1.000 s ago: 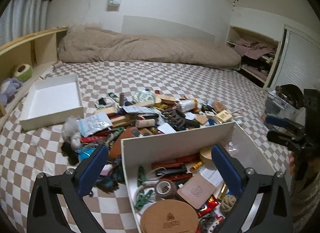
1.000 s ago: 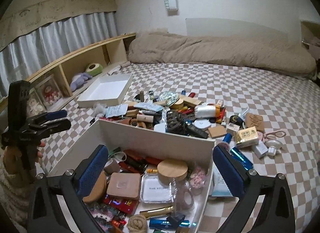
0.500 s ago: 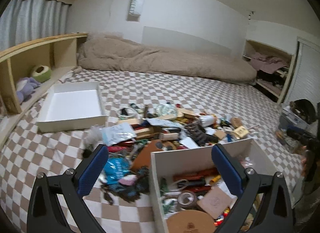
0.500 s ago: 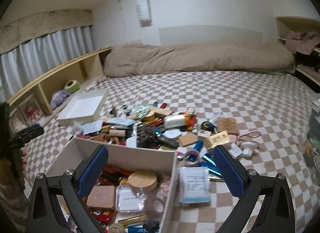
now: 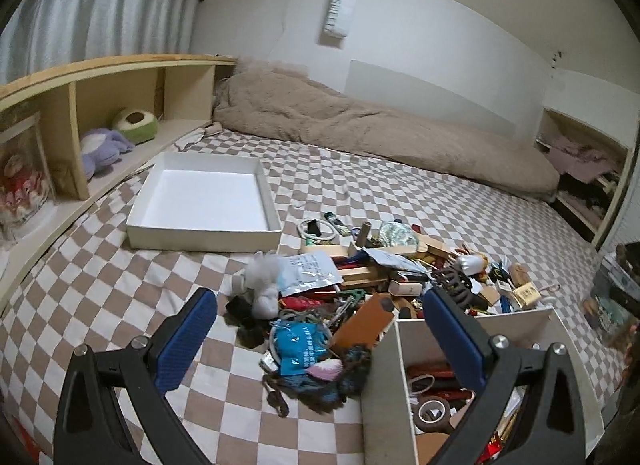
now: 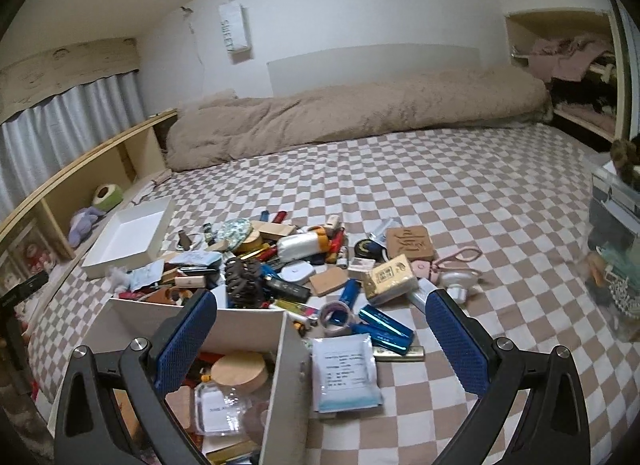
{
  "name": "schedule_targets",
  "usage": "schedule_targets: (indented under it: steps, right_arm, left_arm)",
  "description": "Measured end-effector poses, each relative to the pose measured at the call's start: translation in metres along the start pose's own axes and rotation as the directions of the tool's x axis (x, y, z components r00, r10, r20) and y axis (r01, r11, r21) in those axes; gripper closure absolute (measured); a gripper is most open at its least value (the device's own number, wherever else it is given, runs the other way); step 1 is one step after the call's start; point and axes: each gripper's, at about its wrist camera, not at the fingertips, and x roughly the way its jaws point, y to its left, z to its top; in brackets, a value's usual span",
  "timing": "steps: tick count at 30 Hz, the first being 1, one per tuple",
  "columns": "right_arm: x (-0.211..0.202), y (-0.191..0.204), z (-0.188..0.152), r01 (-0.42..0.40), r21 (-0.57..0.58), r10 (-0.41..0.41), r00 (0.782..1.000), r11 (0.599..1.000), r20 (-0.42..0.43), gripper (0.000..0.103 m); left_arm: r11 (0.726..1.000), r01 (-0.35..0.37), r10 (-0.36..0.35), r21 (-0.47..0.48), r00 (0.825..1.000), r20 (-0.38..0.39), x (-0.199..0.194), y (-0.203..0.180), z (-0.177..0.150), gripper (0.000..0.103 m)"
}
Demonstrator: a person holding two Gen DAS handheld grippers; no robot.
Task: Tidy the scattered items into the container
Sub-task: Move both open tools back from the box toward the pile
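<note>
White box (image 6: 240,321) is part-filled, the pile (image 6: 288,261) mostly waits, and my left gripper (image 5: 320,341) and right gripper (image 6: 320,341) hang spread and empty.

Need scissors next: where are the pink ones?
In the right wrist view, the pink scissors lie on the checked bedspread, right of the engraved wooden coaster.

The white container (image 5: 384,393) is cut off below; its crowded contents are partly hidden.

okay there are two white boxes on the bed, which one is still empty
The shallow white box lying by the wooden shelf, beyond the pile, is empty. The other white box, right under both open grippers, already holds clutter, including a round wooden lid.
</note>
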Motion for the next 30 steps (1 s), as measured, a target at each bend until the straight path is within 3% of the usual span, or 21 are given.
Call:
schedule_targets:
  steps: [13, 22, 26, 30]
  right_arm:
    - [0.023, -0.035, -0.009, 0.083, 0.075, -0.079, 0.995, 0.994, -0.058, 0.0]
    - [0.042, -0.047, -0.02, 0.114, 0.093, -0.104, 0.989, 0.989, -0.108, 0.0]
    - [0.05, -0.053, -0.025, 0.135, 0.099, -0.121, 0.984, 0.986, -0.133, 0.0]
    - [0.058, -0.057, -0.03, 0.146, 0.103, -0.129, 0.979, 0.984, -0.156, 0.0]
  left_arm:
    - [0.999, -0.045, 0.044, -0.018, 0.997, -0.069, 0.027, 0.013, -0.013, 0.0]
    - [0.996, -0.07, 0.061, -0.049, 0.985, -0.16, 0.06, 0.025, -0.03, 0.0]
    - [0.995, -0.095, 0.09, -0.019, 0.977, -0.193, 0.073, 0.024, -0.038, 0.0]
    - [0.985, -0.162, 0.17, 0.053, 0.96, -0.224, 0.087, 0.022, -0.047, 0.0]
